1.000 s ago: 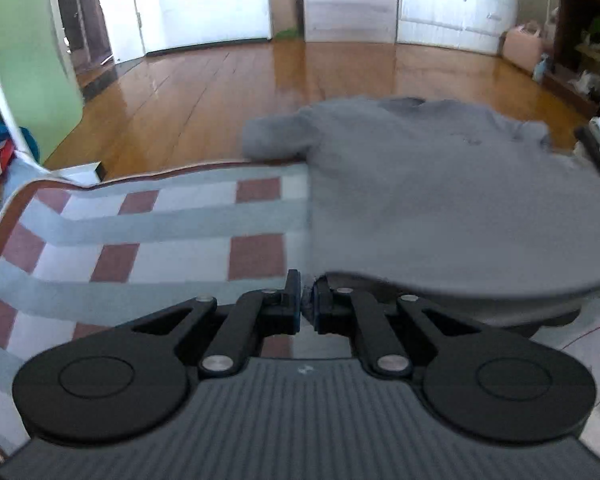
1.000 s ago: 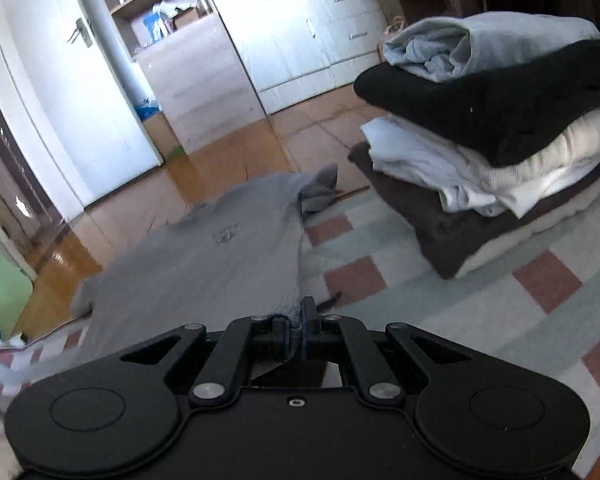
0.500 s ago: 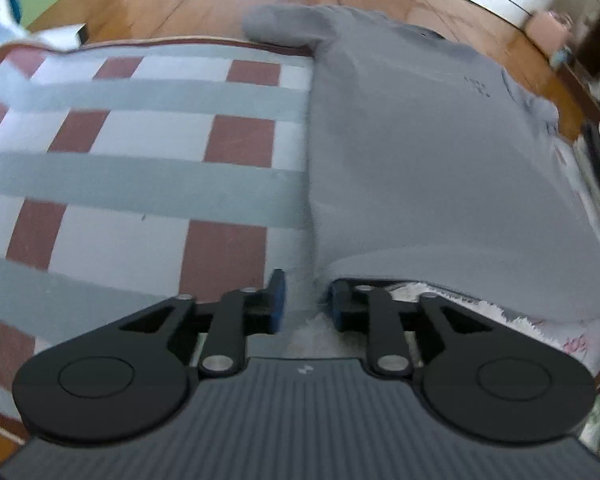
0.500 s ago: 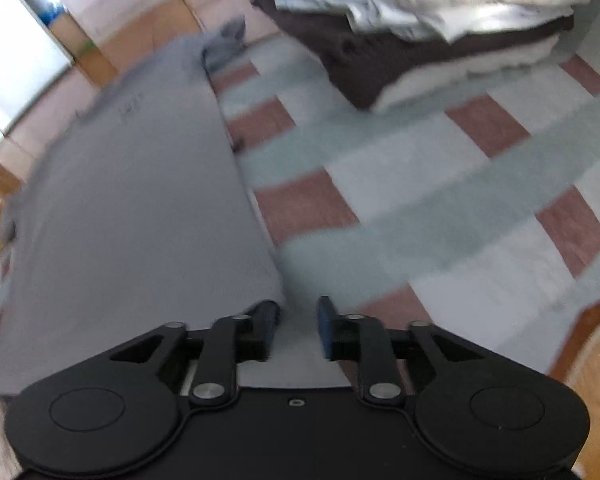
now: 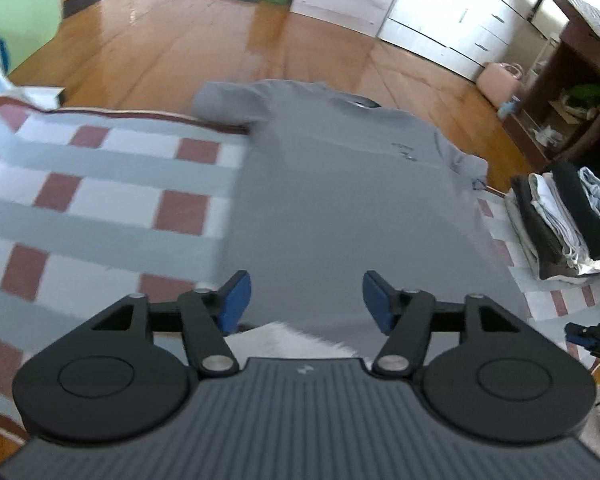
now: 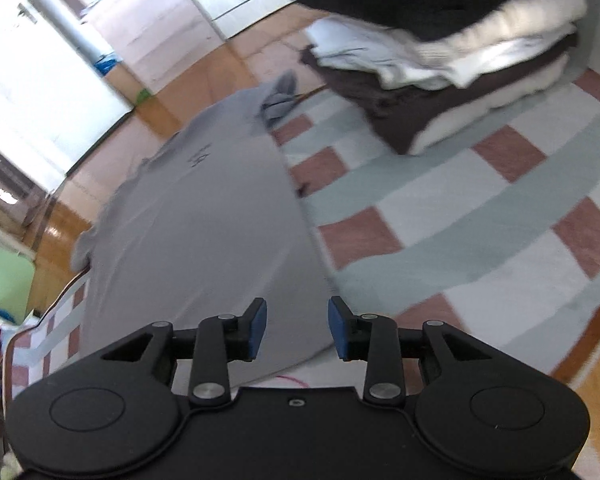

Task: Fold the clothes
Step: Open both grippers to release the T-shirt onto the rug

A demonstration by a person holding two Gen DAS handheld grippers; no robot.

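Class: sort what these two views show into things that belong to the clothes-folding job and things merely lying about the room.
Job: grey T-shirt; folded pile; left gripper and right gripper, jaws opening, nothing between them.

Lying about: checked rug; pink bag; white drawers; dark shelf.

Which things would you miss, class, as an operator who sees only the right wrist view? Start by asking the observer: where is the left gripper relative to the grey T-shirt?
Observer: The left gripper hovers over the grey T-shirt near its hem, fingers opening, gripping nothing.
Operator: What stands beyond the folded pile?
Observer: A dark wooden shelf unit.
Operator: Anything on the floor near it?
Observer: A pink bag, by the white drawers.
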